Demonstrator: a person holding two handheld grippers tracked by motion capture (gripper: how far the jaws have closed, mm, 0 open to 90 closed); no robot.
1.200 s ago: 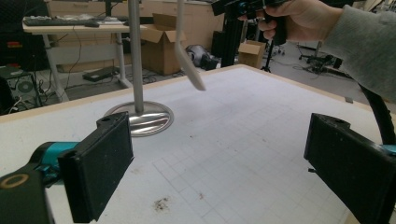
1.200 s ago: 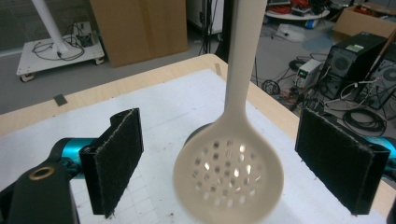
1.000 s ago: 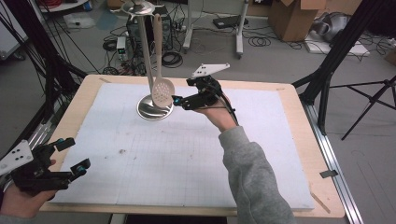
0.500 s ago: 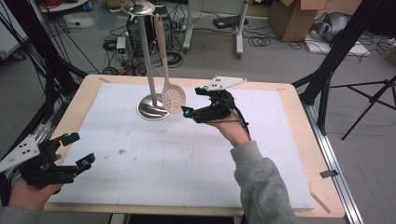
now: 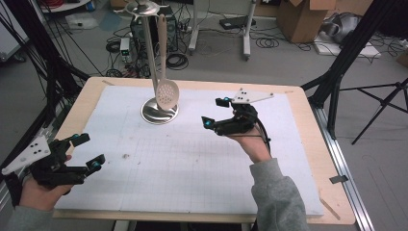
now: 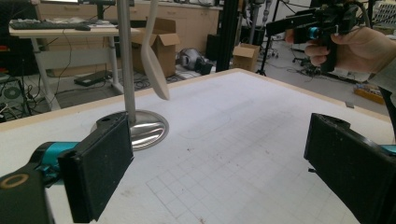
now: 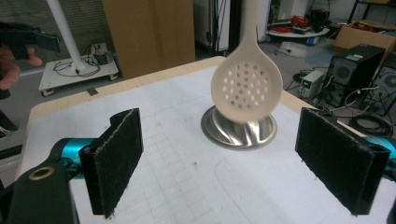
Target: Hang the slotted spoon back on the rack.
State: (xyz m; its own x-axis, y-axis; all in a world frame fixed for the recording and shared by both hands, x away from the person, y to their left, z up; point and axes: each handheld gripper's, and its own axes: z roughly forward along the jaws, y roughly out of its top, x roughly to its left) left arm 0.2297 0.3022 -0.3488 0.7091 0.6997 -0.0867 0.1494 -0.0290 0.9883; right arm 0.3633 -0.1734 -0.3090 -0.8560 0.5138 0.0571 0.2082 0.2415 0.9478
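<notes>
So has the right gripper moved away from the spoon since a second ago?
Yes. In the high view the right gripper has drawn back toward the person and to the right, off the slotted spoon, judged against the stand's round base. Its jaws stand open.

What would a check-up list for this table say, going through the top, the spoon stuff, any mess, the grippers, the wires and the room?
Surface: wooden table covered by a white gridded mat, with a few small dark specks.
Job's things: cream slotted spoon hangs on a silver metal stand with a round base; the spoon's bowl is above the base.
Clutter: nothing seen on the mat.
Grippers: left gripper open near the table's left front edge; right gripper open, in the air right of the spoon, holding nothing.
Cables: a black cable trails from the right gripper over the hand.
Surroundings: cardboard boxes, floor cables, black tripod legs.
</notes>
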